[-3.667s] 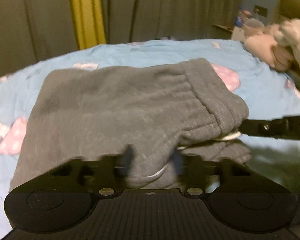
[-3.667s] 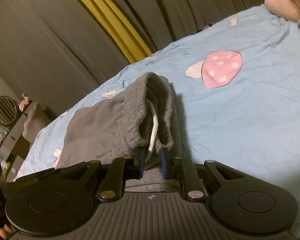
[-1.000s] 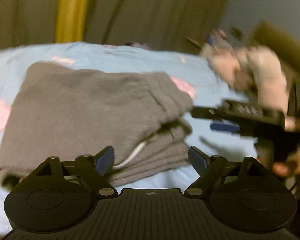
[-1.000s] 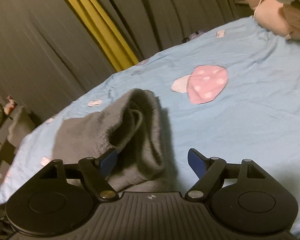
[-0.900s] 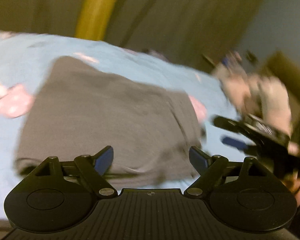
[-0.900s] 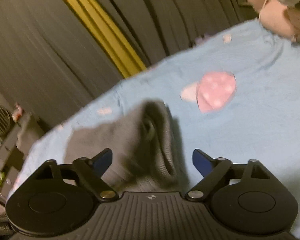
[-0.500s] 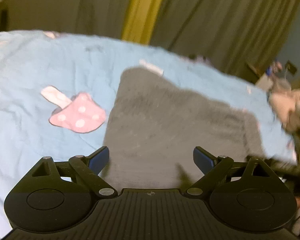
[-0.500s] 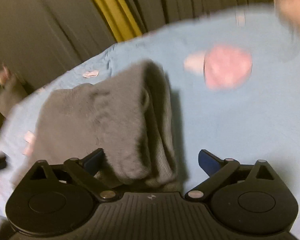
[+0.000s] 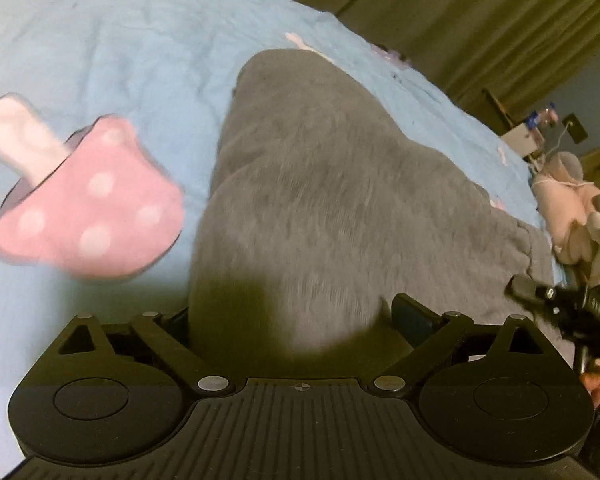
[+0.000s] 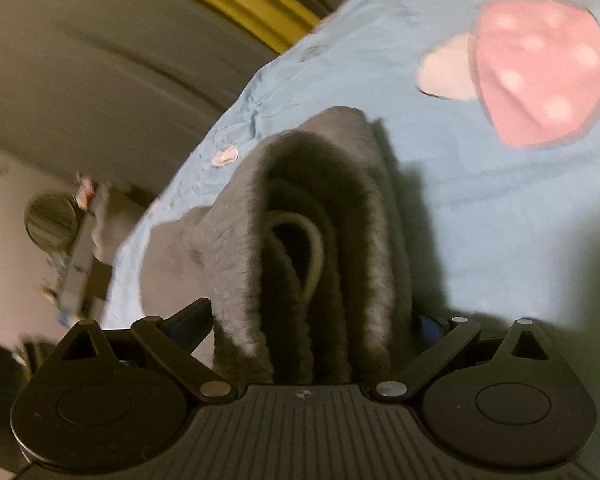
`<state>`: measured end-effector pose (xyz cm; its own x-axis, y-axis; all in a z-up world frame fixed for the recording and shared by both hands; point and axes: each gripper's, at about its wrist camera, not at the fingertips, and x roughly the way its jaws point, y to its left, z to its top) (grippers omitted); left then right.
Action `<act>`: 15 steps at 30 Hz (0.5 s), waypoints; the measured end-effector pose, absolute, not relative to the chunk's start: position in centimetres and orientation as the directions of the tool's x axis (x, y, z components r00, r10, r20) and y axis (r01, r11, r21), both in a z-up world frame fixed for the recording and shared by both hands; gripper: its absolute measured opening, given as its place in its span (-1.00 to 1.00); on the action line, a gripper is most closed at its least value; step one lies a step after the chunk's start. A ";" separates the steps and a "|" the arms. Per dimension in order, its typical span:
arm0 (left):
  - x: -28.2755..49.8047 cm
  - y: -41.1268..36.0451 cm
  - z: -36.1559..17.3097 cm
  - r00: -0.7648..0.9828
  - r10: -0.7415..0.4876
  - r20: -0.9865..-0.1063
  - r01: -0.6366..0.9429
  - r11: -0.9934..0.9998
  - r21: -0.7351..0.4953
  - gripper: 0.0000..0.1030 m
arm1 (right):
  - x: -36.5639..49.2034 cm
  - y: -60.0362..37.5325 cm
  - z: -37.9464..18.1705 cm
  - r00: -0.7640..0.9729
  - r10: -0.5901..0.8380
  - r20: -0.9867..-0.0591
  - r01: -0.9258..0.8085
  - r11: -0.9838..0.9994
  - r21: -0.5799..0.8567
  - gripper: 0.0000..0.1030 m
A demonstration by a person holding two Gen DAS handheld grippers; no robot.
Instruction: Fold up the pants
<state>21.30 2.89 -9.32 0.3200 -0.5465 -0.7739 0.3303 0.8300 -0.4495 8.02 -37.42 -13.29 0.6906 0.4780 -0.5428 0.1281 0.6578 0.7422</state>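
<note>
The grey fleece pants [image 9: 340,200] lie folded in a thick stack on the blue bed sheet [image 9: 100,40]. My left gripper [image 9: 296,316] is open, its jaws wide on either side of the stack's near left end. My right gripper [image 10: 312,324] is open too, straddling the waistband end of the pants [image 10: 320,220], where the layers and a white drawstring [image 10: 316,248] show. The right gripper also shows at the far right of the left wrist view [image 9: 560,308].
Pink mushroom prints [image 9: 88,208] [image 10: 540,68] mark the sheet beside the pants. A plush toy [image 9: 568,208] lies at the bed's far right. Grey curtains with a yellow stripe [image 10: 240,0] hang behind. A fan [image 10: 52,220] stands past the bed's left edge.
Both grippers let go of the pants, opened wide and drew back. They have since swung to opposite ends of the stack and moved in low, so cloth now sits between the jaws.
</note>
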 end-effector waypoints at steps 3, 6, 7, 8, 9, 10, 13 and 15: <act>22.5 1.8 -9.2 0.349 -0.502 -0.791 0.321 0.857 -0.403 0.14 | 8.5 -36.4 -12.5 0.685 0.424 -0.593 0.120 0.737 0.665 0.28; 21.6 1.1 -8.4 0.408 -0.472 -0.781 0.333 0.874 -0.354 -0.30 | 8.4 -35.7 -11.4 0.682 0.398 -0.613 0.114 0.771 0.627 0.12; 21.1 0.8 -7.7 0.435 -0.459 -0.774 0.342 0.880 -0.329 -0.35 | 8.2 -35.2 -10.7 0.693 0.381 -0.612 0.105 0.787 0.608 0.11; 20.5 0.6 -7.1 0.458 -0.450 -0.767 0.349 0.884 -0.311 -0.37 | 8.4 -34.9 -10.3 0.704 0.369 -0.607 0.095 0.798 0.595 0.09; 20.1 0.3 -6.4 0.478 -0.448 -0.756 0.361 0.885 -0.296 -0.39 | 8.2 -34.7 -9.7 0.718 0.358 -0.597 0.085 0.806 0.586 0.07; 19.7 0.0 -5.5 0.502 -0.451 -0.738 0.373 0.883 -0.286 -0.40 | 8.0 -34.8 -9.1 0.731 0.355 -0.583 0.079 0.805 0.589 0.07; 19.7 -0.7 -3.0 0.533 -0.489 -0.691 0.399 0.865 -0.304 -0.41 | 8.3 -34.9 -7.1 0.764 0.356 -0.538 0.050 0.799 0.600 0.05; 20.4 -1.4 -1.7 0.555 -0.492 -0.671 0.401 0.865 -0.302 -0.41 | 9.1 -35.3 -6.0 0.782 0.348 -0.516 0.046 0.795 0.605 0.04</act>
